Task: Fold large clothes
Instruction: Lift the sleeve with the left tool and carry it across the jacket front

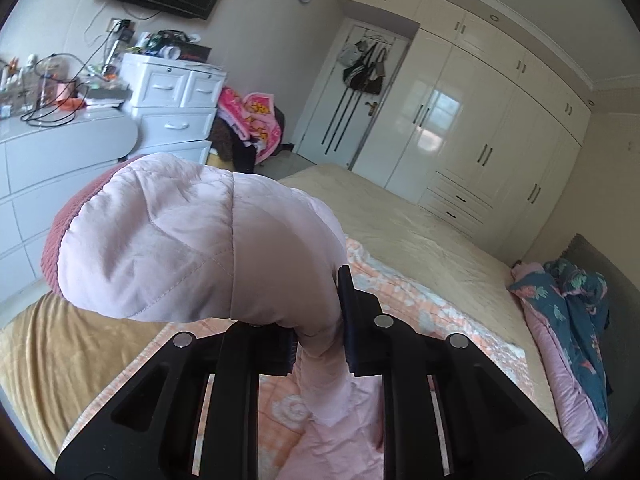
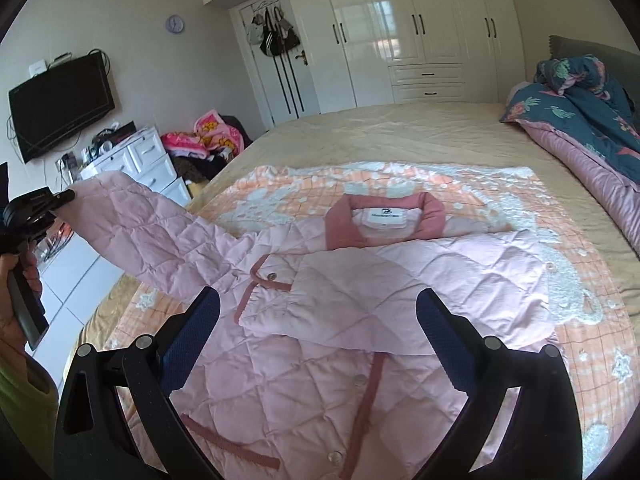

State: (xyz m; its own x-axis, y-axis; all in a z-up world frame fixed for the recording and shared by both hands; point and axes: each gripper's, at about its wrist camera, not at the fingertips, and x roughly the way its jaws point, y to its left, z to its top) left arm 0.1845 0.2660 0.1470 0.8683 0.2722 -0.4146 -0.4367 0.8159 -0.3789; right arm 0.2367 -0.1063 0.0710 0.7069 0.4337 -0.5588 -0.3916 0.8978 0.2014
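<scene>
Your left gripper (image 1: 318,330) is clamped on the sleeve (image 2: 160,232) of the pink quilted jacket (image 2: 360,300), with the fabric pinched between its dark pads. The cuff end, trimmed in darker pink ribbing, bulges up and over the left side of that gripper, and the rest of the sleeve drops away below the fingers toward the bed. Seen from your right wrist, that sleeve stretches off to the far left, lifted clear of the bed (image 2: 400,136), and your left hand (image 2: 16,280) grips the handle there.

Your right gripper (image 2: 318,332) is spread wide and holds nothing. It hovers over the jacket's body, which lies flat directly ahead of and under its fingers on the orange-and-white blanket (image 2: 440,184). The other sleeve is folded across the chest, just between the fingertips. The collar with its white label lies further ahead. A rolled blue floral quilt (image 2: 580,100) sits far ahead to the right, at the headboard.
</scene>
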